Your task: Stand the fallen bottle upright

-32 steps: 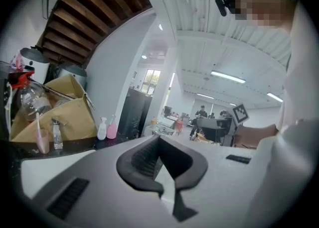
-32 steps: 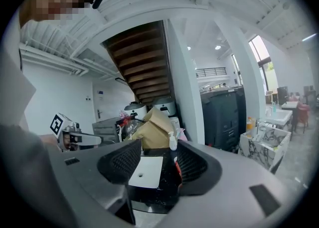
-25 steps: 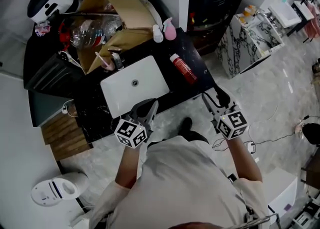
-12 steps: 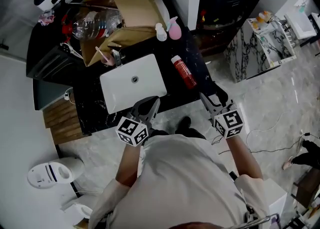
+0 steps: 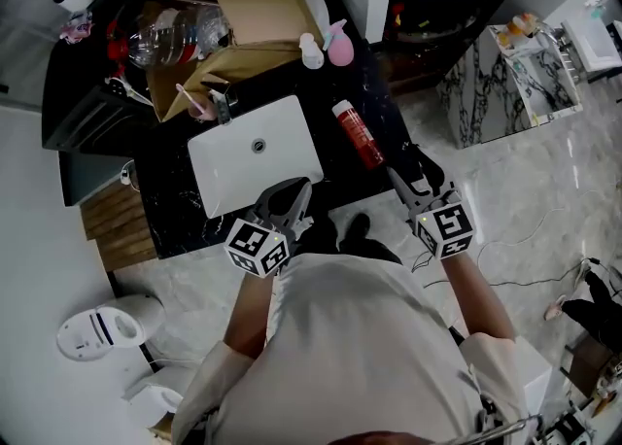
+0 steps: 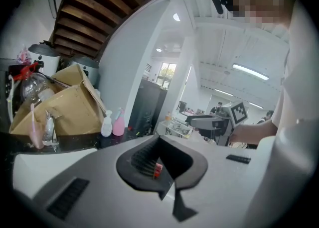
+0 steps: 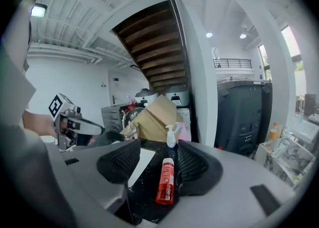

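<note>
Lying red bottle [image 7: 165, 181] whole in right gripper view, mere sliver in left.

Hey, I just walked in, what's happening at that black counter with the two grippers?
A person stands at a black counter with a white sink, a two-jaw gripper in each hand. A red bottle lies on its side on the counter, right of the sink. The right gripper is open and points at the bottle without touching it. The left gripper is open and empty, near the sink's front edge. The bottle is not yet upright.
</note>
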Demonstrator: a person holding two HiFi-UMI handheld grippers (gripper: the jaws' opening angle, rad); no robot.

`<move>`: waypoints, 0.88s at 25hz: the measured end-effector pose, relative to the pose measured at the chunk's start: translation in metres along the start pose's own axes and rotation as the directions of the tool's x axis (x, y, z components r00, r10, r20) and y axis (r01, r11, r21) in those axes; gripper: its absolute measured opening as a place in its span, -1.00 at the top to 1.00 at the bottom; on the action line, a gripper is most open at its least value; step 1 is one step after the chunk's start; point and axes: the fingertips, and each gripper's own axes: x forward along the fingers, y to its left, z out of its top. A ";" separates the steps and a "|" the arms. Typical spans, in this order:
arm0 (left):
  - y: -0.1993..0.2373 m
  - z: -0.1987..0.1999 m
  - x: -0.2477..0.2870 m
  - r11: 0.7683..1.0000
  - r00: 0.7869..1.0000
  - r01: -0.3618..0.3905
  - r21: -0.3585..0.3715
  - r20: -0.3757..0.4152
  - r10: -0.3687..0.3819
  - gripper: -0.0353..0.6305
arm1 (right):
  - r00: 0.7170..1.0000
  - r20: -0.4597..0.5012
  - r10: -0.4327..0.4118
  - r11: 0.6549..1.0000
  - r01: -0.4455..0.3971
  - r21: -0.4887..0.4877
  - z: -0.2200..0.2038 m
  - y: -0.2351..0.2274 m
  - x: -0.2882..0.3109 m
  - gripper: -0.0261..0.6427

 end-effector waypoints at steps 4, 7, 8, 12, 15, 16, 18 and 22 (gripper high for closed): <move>0.021 0.001 0.006 1.000 1.000 0.016 0.015 -0.018 -0.016 0.87 | 1.000 -0.017 -0.025 1.000 0.025 0.009 -0.001 -0.005 0.021 0.17; 0.041 0.006 0.011 0.999 0.999 0.032 0.010 -0.021 -0.032 0.87 | 0.998 -0.033 -0.044 0.999 0.044 0.003 0.000 -0.008 0.038 0.17; 0.047 0.008 0.013 0.999 0.999 0.039 0.009 -0.023 -0.039 0.87 | 0.998 -0.042 -0.048 0.999 0.048 0.007 0.000 -0.010 0.044 0.17; 0.072 0.008 0.020 0.998 0.997 0.067 0.002 -0.035 -0.066 0.87 | 0.995 -0.089 -0.050 0.998 0.054 0.043 -0.003 -0.012 0.073 0.17; 0.087 0.004 0.027 0.996 0.995 0.085 -0.010 -0.046 -0.085 0.87 | 0.991 -0.129 -0.047 0.997 0.054 0.054 -0.012 -0.015 0.094 0.16; 0.092 0.003 0.030 0.996 0.995 0.092 -0.012 -0.048 -0.092 0.87 | 0.989 -0.143 -0.049 0.997 0.057 0.051 -0.015 -0.018 0.102 0.16; 0.103 0.002 0.035 0.994 0.993 0.104 -0.017 -0.053 -0.105 0.87 | 0.983 -0.174 -0.053 0.997 0.061 0.041 -0.021 -0.023 0.119 0.16; 0.117 -0.006 0.040 0.993 0.992 0.110 -0.045 -0.059 -0.112 0.87 | 0.969 -0.245 -0.036 0.998 0.047 0.037 -0.039 -0.025 0.147 0.15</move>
